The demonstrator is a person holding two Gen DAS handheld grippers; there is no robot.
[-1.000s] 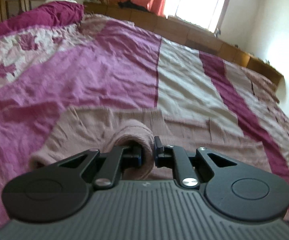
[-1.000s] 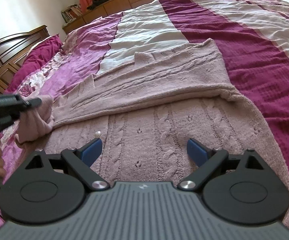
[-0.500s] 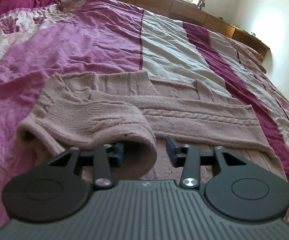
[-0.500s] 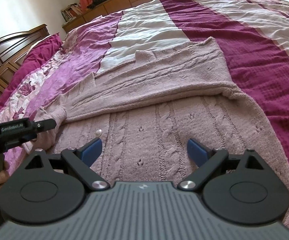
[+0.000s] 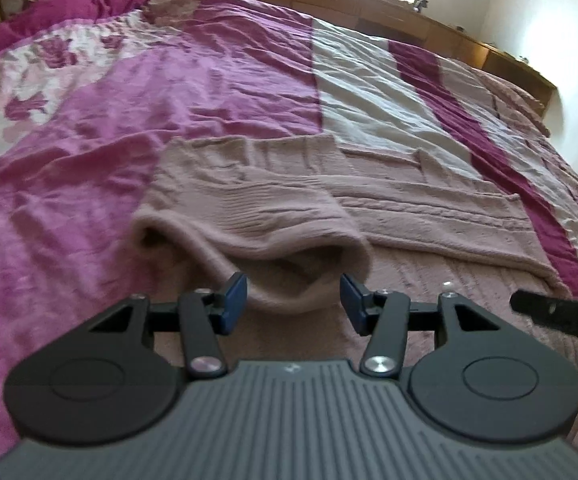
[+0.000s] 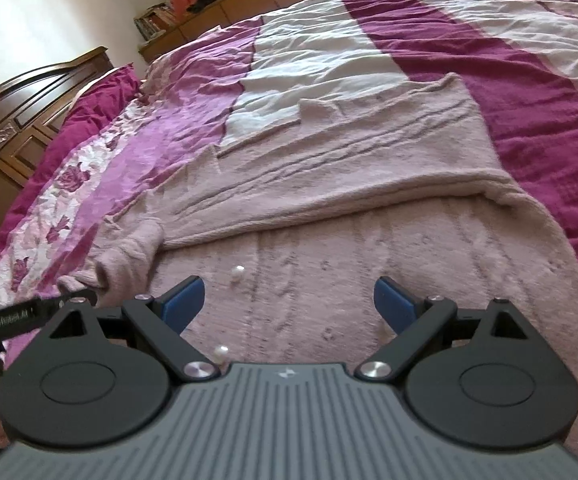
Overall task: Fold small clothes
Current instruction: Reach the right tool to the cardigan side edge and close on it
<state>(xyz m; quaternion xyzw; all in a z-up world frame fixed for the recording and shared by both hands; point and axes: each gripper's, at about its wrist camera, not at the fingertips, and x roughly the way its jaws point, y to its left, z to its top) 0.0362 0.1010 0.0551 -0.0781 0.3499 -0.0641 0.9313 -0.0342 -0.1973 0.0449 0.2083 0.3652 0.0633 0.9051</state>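
A dusty-pink cable-knit sweater [image 6: 329, 208] lies flat on the bed, its far side folded over the body. Its left sleeve [image 5: 257, 232] is folded back onto the sweater, the cuff end lying loose just in front of my left gripper [image 5: 293, 300], which is open and holds nothing. My right gripper [image 6: 289, 300] is open and empty, low over the sweater's near part, next to a small white pearl button [image 6: 237, 271]. The right gripper's tip [image 5: 549, 312] shows at the right edge of the left wrist view.
The bed has a crumpled bedspread [image 5: 217, 92] striped in pink, cream and magenta. A dark wooden headboard [image 6: 29, 112] stands at the left, a low wooden ledge [image 5: 369, 8] runs under the window at the far side, and a white wall is on the right.
My left gripper, shut on the sleeve a second ago, carried it onto the sweater, opened and let it go. It has drawn back a little. The right gripper stayed open and nearly still.
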